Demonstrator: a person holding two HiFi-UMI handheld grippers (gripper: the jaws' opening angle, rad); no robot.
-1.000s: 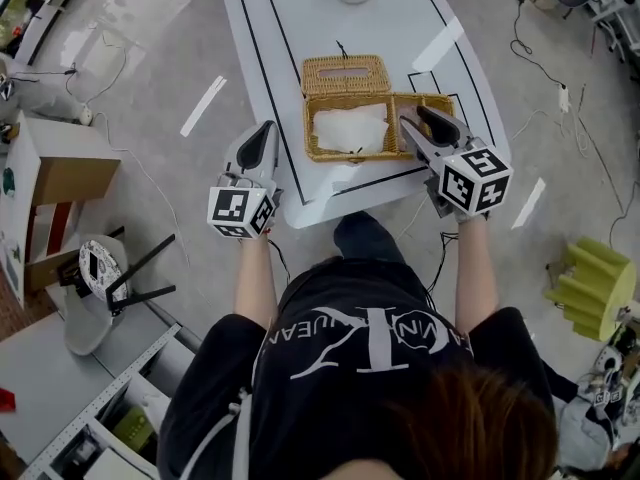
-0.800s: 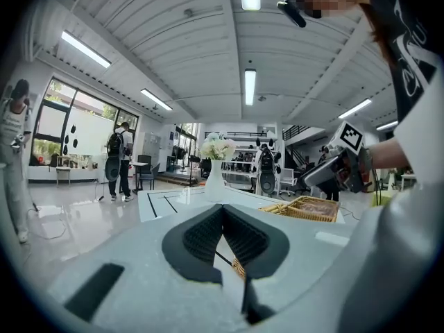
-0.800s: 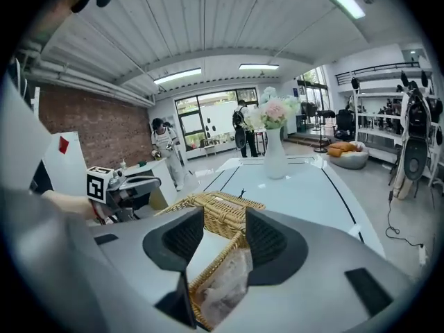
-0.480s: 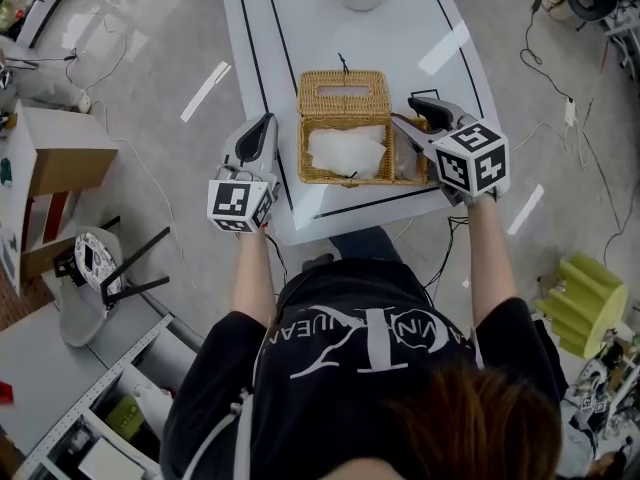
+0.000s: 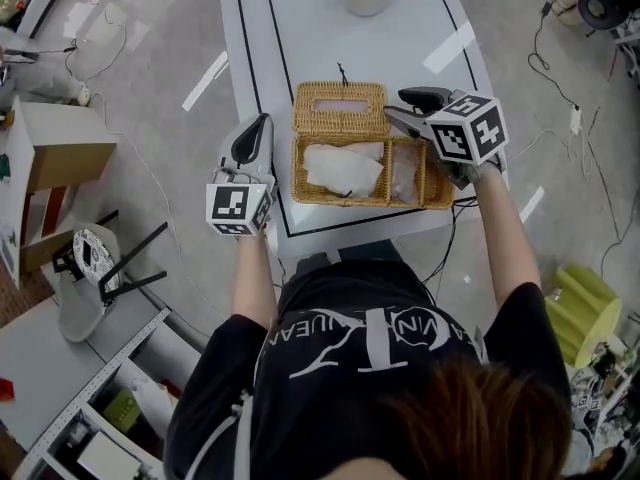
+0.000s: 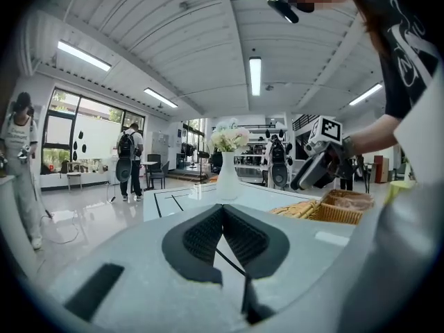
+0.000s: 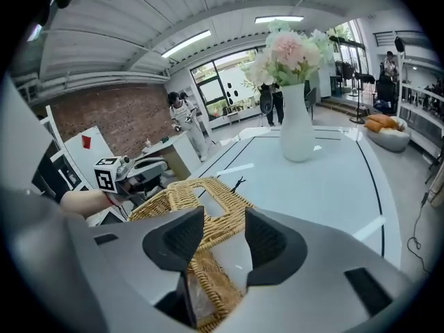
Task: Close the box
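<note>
The right gripper (image 7: 216,236), jaws apart and just opening around the wicker box (image 5: 345,201) rim, could snag and drag it, while the left gripper (image 6: 223,212) has its jaws together, empty.

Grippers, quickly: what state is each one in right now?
Left gripper: shut, empty.
Right gripper: open, jaws just opened wider, over the wicker box, holding nothing.

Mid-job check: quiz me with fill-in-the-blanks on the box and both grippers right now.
The lid of the wicker box is ____.
The jaws of the left gripper are ____.
The jaws of the right gripper stand ____.
Missing: open; shut; apart.
The right gripper's jaws have just been opening, with part of the wicker box showing between them.
</note>
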